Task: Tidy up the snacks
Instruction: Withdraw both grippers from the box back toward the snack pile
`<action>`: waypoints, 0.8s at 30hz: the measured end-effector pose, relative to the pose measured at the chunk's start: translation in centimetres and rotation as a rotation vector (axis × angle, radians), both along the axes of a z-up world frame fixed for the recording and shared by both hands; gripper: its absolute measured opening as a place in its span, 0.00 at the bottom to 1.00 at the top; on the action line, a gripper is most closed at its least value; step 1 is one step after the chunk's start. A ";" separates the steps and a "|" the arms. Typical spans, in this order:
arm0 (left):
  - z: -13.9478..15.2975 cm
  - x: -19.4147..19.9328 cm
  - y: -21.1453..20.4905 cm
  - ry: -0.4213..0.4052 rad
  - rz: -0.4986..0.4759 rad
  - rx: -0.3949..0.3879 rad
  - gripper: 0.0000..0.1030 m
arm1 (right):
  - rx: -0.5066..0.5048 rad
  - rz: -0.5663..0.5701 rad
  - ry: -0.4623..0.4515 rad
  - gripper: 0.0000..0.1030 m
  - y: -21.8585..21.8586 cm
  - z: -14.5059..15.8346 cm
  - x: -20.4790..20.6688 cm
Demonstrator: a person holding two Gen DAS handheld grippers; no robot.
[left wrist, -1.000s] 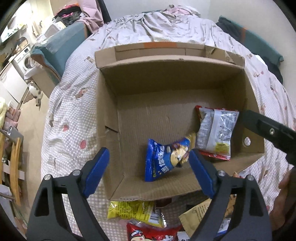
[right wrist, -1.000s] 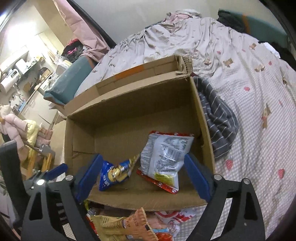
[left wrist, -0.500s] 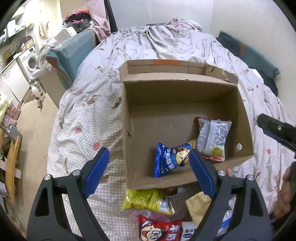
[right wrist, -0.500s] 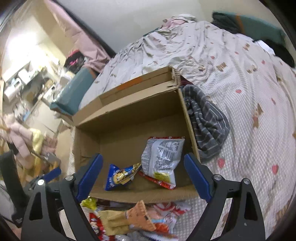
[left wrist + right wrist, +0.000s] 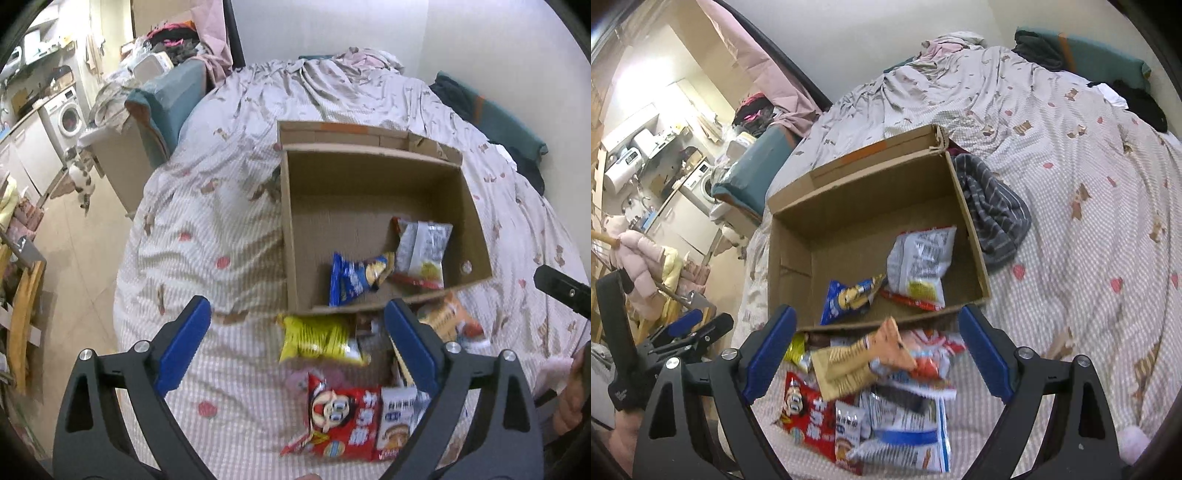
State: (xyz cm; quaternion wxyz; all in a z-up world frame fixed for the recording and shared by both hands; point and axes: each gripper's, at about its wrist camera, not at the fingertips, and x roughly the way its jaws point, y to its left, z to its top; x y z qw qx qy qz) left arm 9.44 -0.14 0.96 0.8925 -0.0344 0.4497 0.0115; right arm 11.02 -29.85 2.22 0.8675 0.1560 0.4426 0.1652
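An open cardboard box (image 5: pixel 291 221) (image 5: pixel 964 199) sits on the bed. Inside lie a blue snack bag (image 5: pixel 354 278) (image 5: pixel 849 295) and a silver-and-red bag (image 5: pixel 421 251) (image 5: pixel 919 258). In front of the box lies a pile of snacks: a yellow bag (image 5: pixel 319 338), a red cartoon bag (image 5: pixel 343 421) (image 5: pixel 805 410), a tan-and-orange bag (image 5: pixel 857 362) and a white-and-blue bag (image 5: pixel 905 432). My left gripper (image 5: pixel 295 343) is open and empty above the pile. My right gripper (image 5: pixel 877 354) is open and empty above the pile.
A grey striped cloth (image 5: pixel 993 214) lies right of the box. The bedspread (image 5: pixel 207 236) is rumpled. The bed's left edge drops to a floor with a cat (image 5: pixel 81 177), a teal chair (image 5: pixel 166 103) and a washing machine (image 5: pixel 64 116).
Both grippers have drawn back from the box and risen. More of the snack pile in front of the box now shows. Both stay open and empty.
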 end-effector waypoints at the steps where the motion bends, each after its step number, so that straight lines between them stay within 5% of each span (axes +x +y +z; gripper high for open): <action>1: -0.1 -0.4 0.0 0.004 -0.002 -0.004 0.91 | -0.003 0.001 0.000 0.89 -0.1 -0.1 -0.3; 13: -0.6 -3.9 -0.4 0.006 -0.036 -0.019 0.91 | -0.015 0.002 0.047 0.89 -0.4 -1.7 -3.1; 24: -4.0 -3.6 1.8 0.066 0.060 -0.077 0.91 | -0.040 -0.009 0.158 0.89 -1.5 -4.9 -3.4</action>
